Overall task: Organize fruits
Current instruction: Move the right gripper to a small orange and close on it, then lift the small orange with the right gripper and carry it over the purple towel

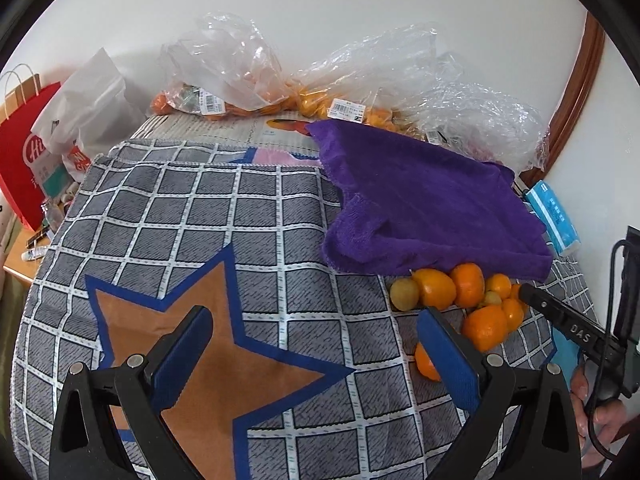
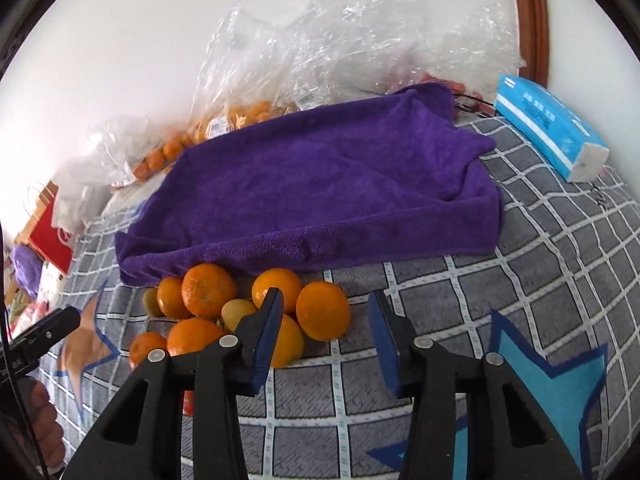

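2 wrist views angled down, near, sharing purple towel (image 1: 432, 204), oranges (image 2: 320, 312)

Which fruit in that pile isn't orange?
The small yellow-green fruit at the pile's left end, beside the purple towel; the rest are mostly bright orange.

Both grippers are tilting downward over the checked cloth (image 1: 256, 216): left gripper (image 1: 316, 354) gaping wide, right gripper (image 2: 326, 338) parted, gripping nothing.

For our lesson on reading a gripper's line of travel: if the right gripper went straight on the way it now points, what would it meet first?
Probably the checked cloth: nothing lies between the right gripper fingers. The orange pile sits just beside its left finger, so a brush there is possible; depth is unclear.
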Demonstrator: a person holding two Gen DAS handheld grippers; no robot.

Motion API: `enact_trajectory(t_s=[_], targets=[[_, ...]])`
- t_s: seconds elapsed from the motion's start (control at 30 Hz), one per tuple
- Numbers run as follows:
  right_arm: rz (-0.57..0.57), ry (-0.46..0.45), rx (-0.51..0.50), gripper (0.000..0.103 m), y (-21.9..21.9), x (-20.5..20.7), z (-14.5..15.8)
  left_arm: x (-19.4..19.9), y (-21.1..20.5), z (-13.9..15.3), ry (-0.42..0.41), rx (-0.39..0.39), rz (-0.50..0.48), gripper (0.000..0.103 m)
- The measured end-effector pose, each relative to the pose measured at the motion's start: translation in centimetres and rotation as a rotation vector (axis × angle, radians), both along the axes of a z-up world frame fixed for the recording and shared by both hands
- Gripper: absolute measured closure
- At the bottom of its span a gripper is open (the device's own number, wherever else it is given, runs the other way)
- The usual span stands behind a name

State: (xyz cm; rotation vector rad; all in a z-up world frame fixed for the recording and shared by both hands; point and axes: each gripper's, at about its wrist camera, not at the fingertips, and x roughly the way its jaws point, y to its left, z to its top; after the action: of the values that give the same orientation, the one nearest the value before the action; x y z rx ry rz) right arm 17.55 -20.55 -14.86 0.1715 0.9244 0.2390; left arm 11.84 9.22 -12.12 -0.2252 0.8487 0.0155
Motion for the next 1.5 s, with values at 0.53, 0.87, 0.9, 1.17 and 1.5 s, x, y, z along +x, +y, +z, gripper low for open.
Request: enact_trajectory(t_s=[0.53, 0.87, 0.9, 1.17, 1.5], targets=[[0.003, -0.003, -0.088, 0.073, -4.0, -1.1, -0.6, 0.9, -6.2, -1.4, 0.033, -0.024, -0.168, 0.009], [0.021, -0.018, -0.113, 0.071, -3.4, -1.2, -2.2, 1.0, -8.2, -3.3, 0.083, -0.010, -0.166, 0.039], [0.019, -0.022, -0.118, 0.071, -3.3, -1.3, -2.2, 1.0, -8.4, -3.3, 0.085, -0.014, -0.171, 0.046], [0.037, -0.029, -0.142, 0.070, -3.0, -1.8, -2.0, 0.6, -8.3, -3.0, 0.085, -0.004, -0.164, 0.064], [0.010, -0.022, -0.116, 0.070, -3.7, -3.4, -1.0, -1.2, -6.9, -2.1, 0.075, -0.032, -0.143, 0.064]])
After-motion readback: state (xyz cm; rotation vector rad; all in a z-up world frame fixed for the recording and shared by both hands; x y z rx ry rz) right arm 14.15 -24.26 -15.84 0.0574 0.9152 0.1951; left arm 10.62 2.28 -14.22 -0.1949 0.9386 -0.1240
